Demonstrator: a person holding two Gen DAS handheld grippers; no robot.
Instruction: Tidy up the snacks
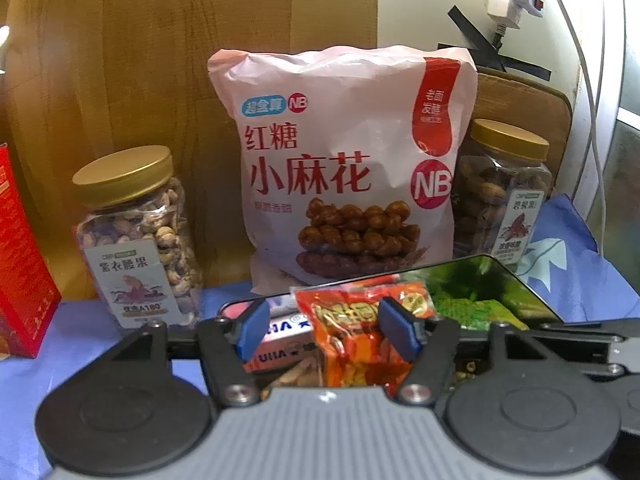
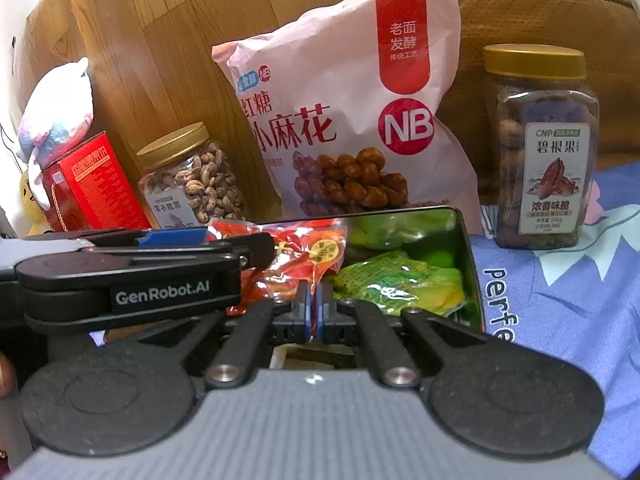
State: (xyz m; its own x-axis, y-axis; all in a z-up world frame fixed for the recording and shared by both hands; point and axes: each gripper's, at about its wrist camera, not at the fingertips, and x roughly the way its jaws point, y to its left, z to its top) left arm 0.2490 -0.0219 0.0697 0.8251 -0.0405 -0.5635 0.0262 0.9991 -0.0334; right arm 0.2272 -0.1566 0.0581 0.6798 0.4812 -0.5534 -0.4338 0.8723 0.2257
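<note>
A red-orange snack packet (image 1: 352,340) (image 2: 304,256) stands tilted over an open metal tin (image 1: 532,284) (image 2: 466,248) that holds green packets (image 1: 472,306) (image 2: 400,284). My left gripper (image 1: 326,330) is open. Its blue pads flank the packet, the left pad well clear of it and the right pad at its edge. My right gripper (image 2: 313,308) is shut, with the packet's near corner pinched between its pads. It reaches in from the right side of the left wrist view as a black bar (image 1: 580,336). A blue-white UHA pack (image 1: 280,344) lies under the left pad.
A big pink twist-snack bag (image 1: 344,160) (image 2: 344,120) leans on a wood panel behind the tin. Gold-lidded nut jars stand left (image 1: 136,232) (image 2: 192,180) and right (image 1: 504,192) (image 2: 544,148). A red box (image 1: 20,260) (image 2: 92,184) sits far left on blue cloth (image 2: 560,300).
</note>
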